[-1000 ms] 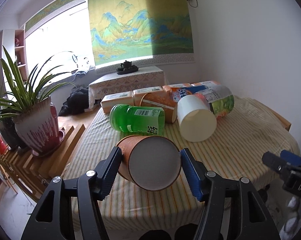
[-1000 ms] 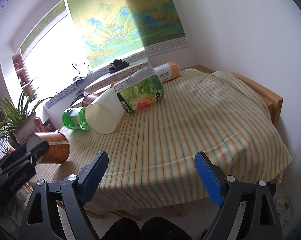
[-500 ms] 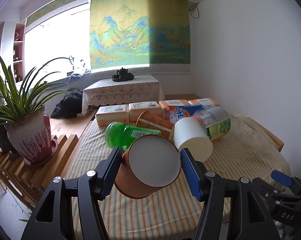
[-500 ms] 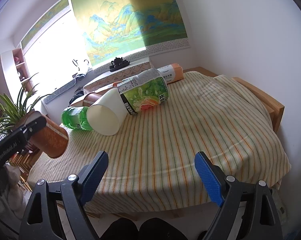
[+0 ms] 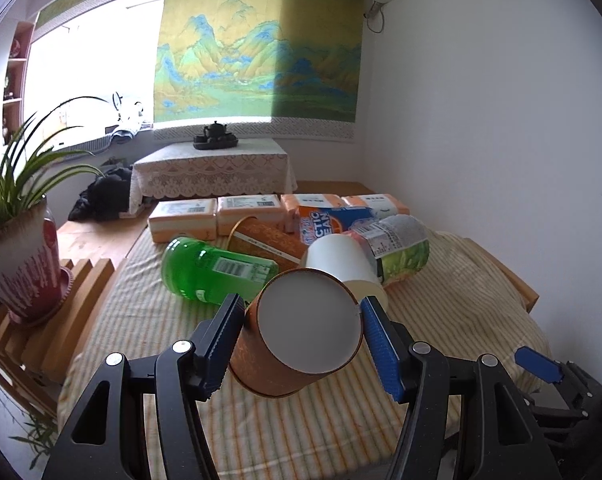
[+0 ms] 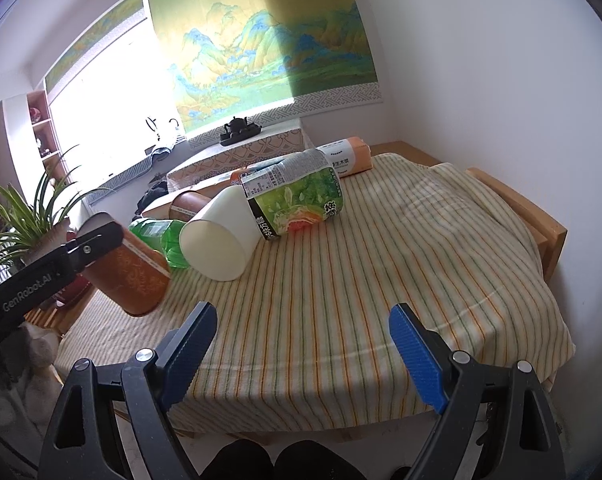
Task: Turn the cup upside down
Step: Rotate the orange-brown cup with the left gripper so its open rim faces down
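Note:
My left gripper (image 5: 301, 336) is shut on an orange-brown paper cup (image 5: 297, 340) and holds it in the air above the striped tablecloth (image 5: 441, 320). The cup is tilted: its white base faces the camera and its mouth points down and away. In the right wrist view the same cup (image 6: 133, 276) hangs at the left, mouth slanting down, in the left gripper (image 6: 97, 248). My right gripper (image 6: 301, 344) is open and empty over the front edge of the table; one blue fingertip (image 5: 539, 364) shows in the left wrist view.
Lying on the cloth: a white paper cup (image 5: 345, 264), a green bottle (image 5: 213, 268), a second brown cup (image 5: 269, 240), a labelled bottle (image 5: 401, 248), tissue packs (image 5: 221, 216) behind. A potted plant (image 5: 17, 264) stands on a wooden rack at the left.
My left gripper has lifted the orange-brown cup off the cloth and tipped it, so its mouth now slants down. The right gripper has stayed open and almost still.

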Available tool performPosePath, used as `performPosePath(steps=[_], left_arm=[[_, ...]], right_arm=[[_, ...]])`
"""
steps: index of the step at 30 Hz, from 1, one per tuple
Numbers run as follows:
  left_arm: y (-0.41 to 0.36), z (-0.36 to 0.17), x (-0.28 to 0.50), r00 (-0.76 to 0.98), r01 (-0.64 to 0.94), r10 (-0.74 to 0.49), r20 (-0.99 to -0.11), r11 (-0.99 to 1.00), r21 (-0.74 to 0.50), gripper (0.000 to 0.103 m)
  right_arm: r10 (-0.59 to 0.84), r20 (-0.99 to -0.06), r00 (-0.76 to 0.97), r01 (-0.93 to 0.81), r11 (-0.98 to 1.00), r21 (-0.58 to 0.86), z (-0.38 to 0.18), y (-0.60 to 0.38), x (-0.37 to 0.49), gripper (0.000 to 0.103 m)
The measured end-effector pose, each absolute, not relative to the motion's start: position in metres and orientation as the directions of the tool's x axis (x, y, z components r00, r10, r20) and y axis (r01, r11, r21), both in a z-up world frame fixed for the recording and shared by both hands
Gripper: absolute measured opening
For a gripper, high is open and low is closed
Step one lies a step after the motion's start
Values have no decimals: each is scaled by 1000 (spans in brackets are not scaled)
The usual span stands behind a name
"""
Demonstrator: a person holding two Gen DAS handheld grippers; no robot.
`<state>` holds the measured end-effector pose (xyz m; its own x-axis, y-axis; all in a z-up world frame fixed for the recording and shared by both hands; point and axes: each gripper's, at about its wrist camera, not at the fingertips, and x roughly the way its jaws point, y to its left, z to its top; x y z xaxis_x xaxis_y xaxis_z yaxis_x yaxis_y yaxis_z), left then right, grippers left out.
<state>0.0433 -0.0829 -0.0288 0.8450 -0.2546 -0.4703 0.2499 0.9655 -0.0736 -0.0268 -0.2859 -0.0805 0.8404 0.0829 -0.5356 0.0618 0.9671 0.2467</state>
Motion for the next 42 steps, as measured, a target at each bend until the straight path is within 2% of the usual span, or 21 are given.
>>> performPosePath(steps=[12, 19, 39, 42], left_arm=[[-76, -36, 54, 808, 250, -285, -515, 958, -138, 64], [-71, -29, 45, 798, 275, -327, -505, 945, -176, 64], [-56, -48, 77, 772, 241, -322, -548, 946, -216, 64], [-54, -51, 81, 768, 243, -323, -553, 946, -216, 68]], right_arm=[[75, -537, 840, 69, 968, 242, -78, -287, -27, 85], [81, -541, 837, 60, 969, 238, -78, -280, -22, 85], [84, -557, 827, 42, 977, 209, -78, -263, -11, 85], [86, -561, 823, 40, 977, 209, -79, -261, -8, 85]])
